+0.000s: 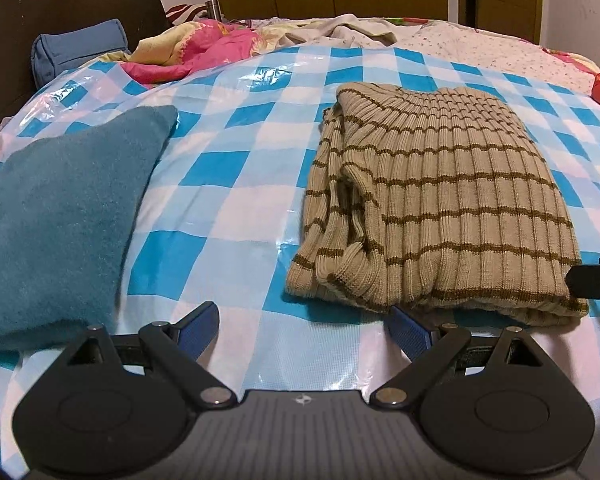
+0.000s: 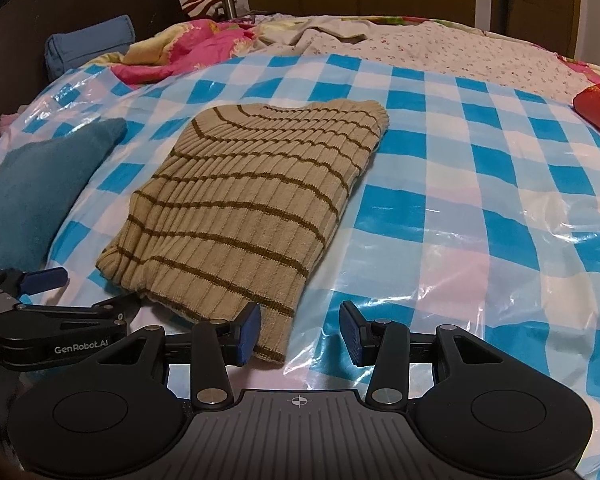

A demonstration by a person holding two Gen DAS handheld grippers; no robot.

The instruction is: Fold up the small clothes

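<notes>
Folded striped sweater and folded teal garment, as we find them on the bed.

We list first a beige ribbed-knit sweater (image 2: 240, 208) with thin brown horizontal stripes, folded into a compact, roughly rectangular bundle and lying flat on the blue-and-white checked plastic sheet (image 2: 460, 184). In the left wrist view we see its layered folds and a ribbed cuff stacked along its left edge. Second, we list a teal, fuzzy-textured garment (image 1: 56, 216), also folded flat into a plain slab with one far corner pointed, lying on the same sheet to the left of the sweater, apart from it with bare checks between.
</notes>
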